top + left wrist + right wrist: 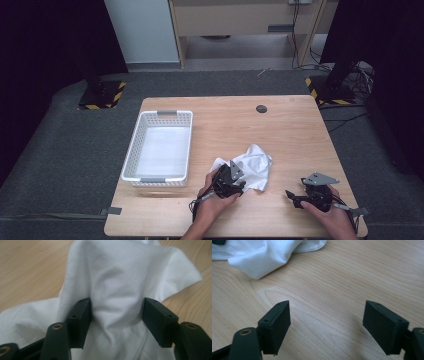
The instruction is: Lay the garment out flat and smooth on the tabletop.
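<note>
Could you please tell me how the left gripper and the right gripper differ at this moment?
The left gripper has a fold of the white cloth bunched between its jaws; the right gripper has bare wooden table between its jaws. The left gripper sits at the cloth, the right gripper apart from it. Both have black jaws.

White basket and grommet on the wooden worktop

An empty white plastic basket (158, 149) with grey handles sits at 9 o'clock on the light wood worktop (295, 135); a small dark round grommet (261, 108) lies near the far edge at 12 o'clock. Two yellow-and-black striped stand bases (101, 94) rest on the grey floor beyond.
</note>
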